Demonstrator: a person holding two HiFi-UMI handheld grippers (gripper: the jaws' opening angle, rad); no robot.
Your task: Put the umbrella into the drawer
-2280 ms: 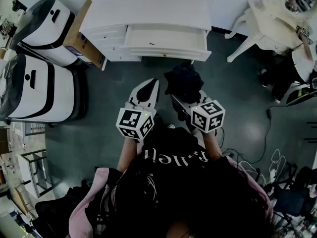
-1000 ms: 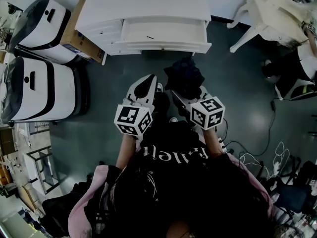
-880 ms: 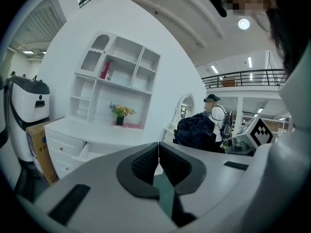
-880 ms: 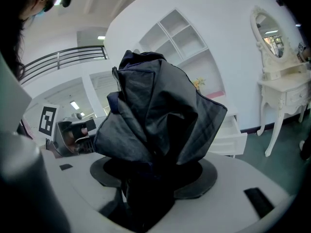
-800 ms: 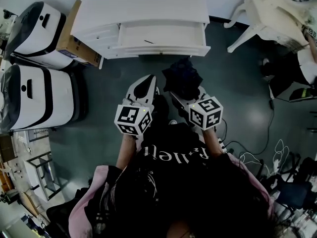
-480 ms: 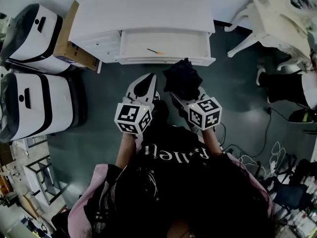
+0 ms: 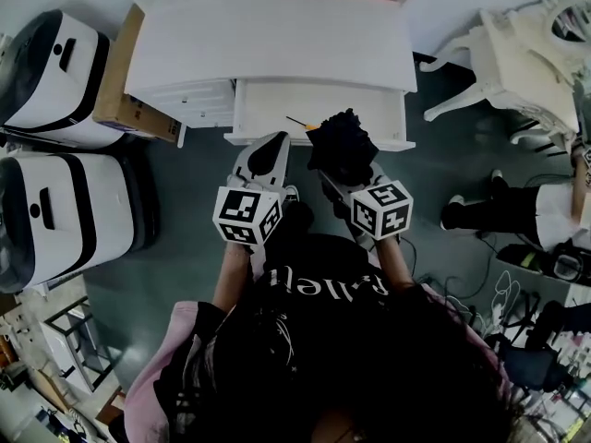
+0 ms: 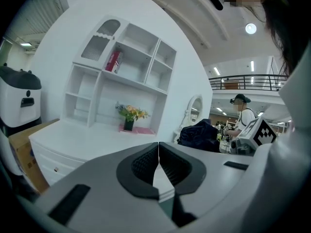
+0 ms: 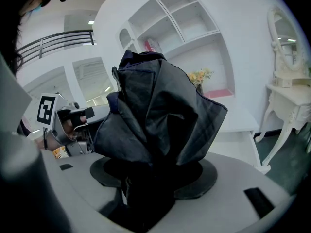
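Note:
A folded black umbrella [image 7: 343, 146] with loose, crumpled fabric stands up out of my right gripper [image 7: 346, 178], whose jaws are shut on its lower part; the right gripper view is filled by the umbrella [image 9: 158, 115]. It hangs over the front edge of the open white drawer [image 7: 323, 109] of the white dresser [image 7: 268, 40]. A thin pencil-like stick [image 7: 297, 122] lies inside the drawer. My left gripper [image 7: 265, 148] is shut with nothing in it, its tip at the drawer's front left; its pads [image 8: 146, 166] meet in the left gripper view.
Two white-and-black machines [image 7: 55, 201] and a cardboard box [image 7: 115, 86] stand to the left of the dresser. An ornate white vanity and chair [image 7: 517, 44] stand to the right, and another person [image 7: 545, 212] sits beyond. Cables [image 7: 503, 293] lie on the dark floor at the right.
I have stepped toward the dresser; both grippers now reach the drawer's front edge, and the umbrella has moved forward over it. Jaw states are unchanged.

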